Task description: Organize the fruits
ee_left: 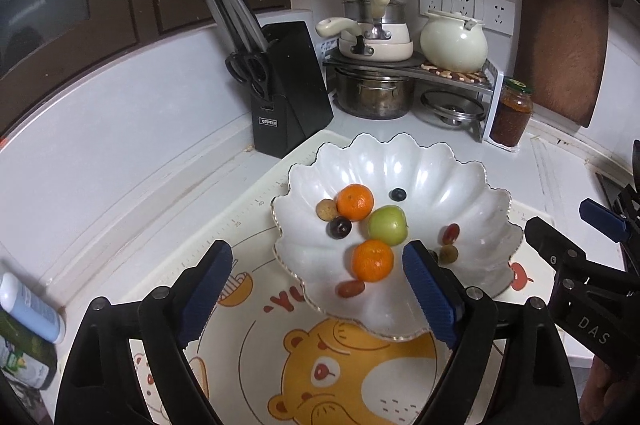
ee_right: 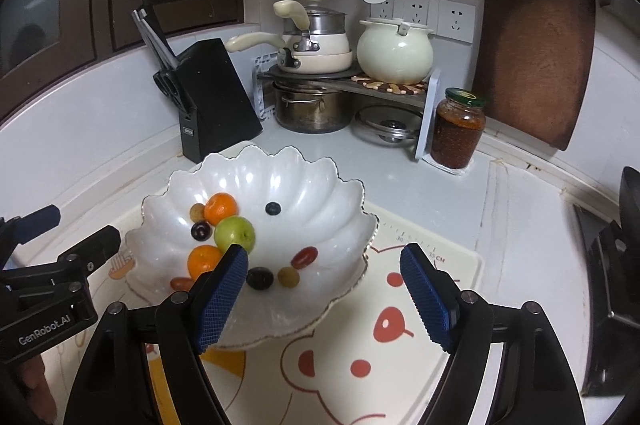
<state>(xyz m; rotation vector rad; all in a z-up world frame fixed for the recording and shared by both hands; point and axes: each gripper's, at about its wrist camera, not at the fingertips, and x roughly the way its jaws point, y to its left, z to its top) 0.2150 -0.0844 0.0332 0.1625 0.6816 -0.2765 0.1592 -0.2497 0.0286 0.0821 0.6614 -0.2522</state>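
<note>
Left gripper (ee_left: 316, 277) and right gripper (ee_right: 322, 287) are both hanging released, nothing between the pads, over the near rim of the scalloped white bowl (ee_right: 320, 185). All fruit is sitting inside it: two oranges (ee_left: 355, 201), green apple (ee_left: 387, 225), blueberry (ee_left: 398, 194), small dark and red pieces. The right gripper's blue pad (ee_right: 222, 295) is partly hiding the near orange. Knife block (ee_left: 290, 85), pots and jar (ee_right: 458, 127) are standing behind.

Glossy pearly white bowl (ee_left: 432, 169)
</note>
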